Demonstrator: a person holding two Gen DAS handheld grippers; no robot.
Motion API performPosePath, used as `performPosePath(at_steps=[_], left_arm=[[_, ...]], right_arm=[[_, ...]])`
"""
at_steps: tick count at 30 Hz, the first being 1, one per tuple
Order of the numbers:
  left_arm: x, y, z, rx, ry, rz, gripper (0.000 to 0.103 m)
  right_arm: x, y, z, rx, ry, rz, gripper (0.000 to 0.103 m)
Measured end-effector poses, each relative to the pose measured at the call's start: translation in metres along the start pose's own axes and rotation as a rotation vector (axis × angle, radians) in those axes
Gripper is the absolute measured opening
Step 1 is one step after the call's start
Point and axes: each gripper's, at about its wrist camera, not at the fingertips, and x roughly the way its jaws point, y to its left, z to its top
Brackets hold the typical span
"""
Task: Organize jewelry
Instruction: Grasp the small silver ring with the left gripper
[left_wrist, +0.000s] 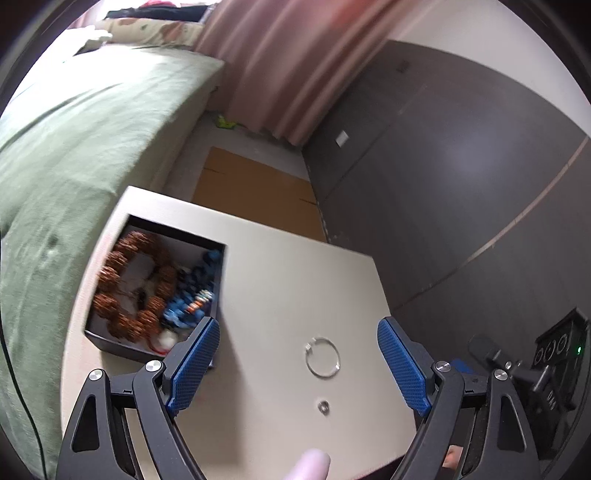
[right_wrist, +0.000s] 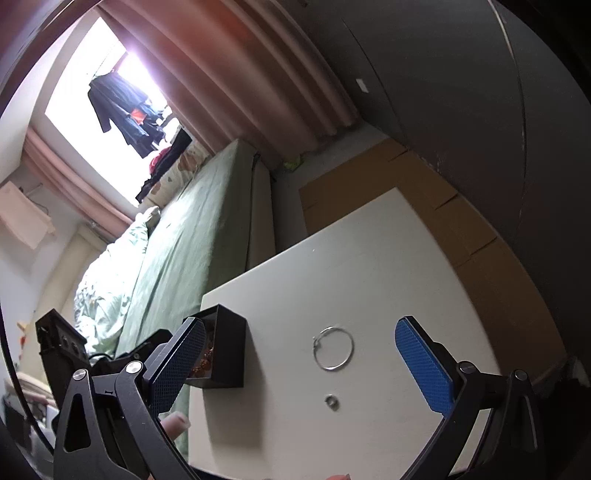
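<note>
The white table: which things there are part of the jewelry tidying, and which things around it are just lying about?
Part of the job:
- black box holding a brown bead bracelet and blue beads
- thin silver bangle on the table
- small silver ring nearer the camera

Just lying about:
- flattened cardboard on the floor
- green bed
- pink curtain

On my table (left_wrist: 280, 266), the open box (left_wrist: 110, 338) sits left, holding bead bracelets (left_wrist: 129, 280). The thin bangle (left_wrist: 322, 356) lies right of it, well apart. The small ring (left_wrist: 324, 406) lies just nearer me.
</note>
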Motion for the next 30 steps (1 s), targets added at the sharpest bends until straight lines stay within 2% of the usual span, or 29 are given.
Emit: performPosePath(at_steps=[10,15,20,24,27,30], left_arm=[[0.021,-0.036,-0.024,0.143,0.069,0.003,0.088],[0.036,-0.041,-0.033,0.168,0.111,0.013,0.087],[0.057,-0.051,-0.045,0.217,0.181,0.03,0.074],[0.078,-0.058,-0.059,0.265,0.253,0.045,0.064],[0.09,-0.062,-0.067,0.292,0.28,0.061,0.06],[0.1,-0.064,-0.073,0.314,0.303,0.083,0.051]], right_arm=[[-0.022,-0.016,-0.003,-0.049,0.025,-0.04,0.103],[-0.026,-0.022,-0.008,-0.062,0.059,-0.045,0.103],[-0.021,-0.036,-0.008,-0.067,0.124,-0.147,0.103],[-0.027,-0.048,-0.007,-0.047,0.142,-0.161,0.103],[-0.032,-0.057,-0.006,-0.035,0.143,-0.171,0.103],[-0.034,-0.065,-0.006,-0.026,0.154,-0.179,0.103]])
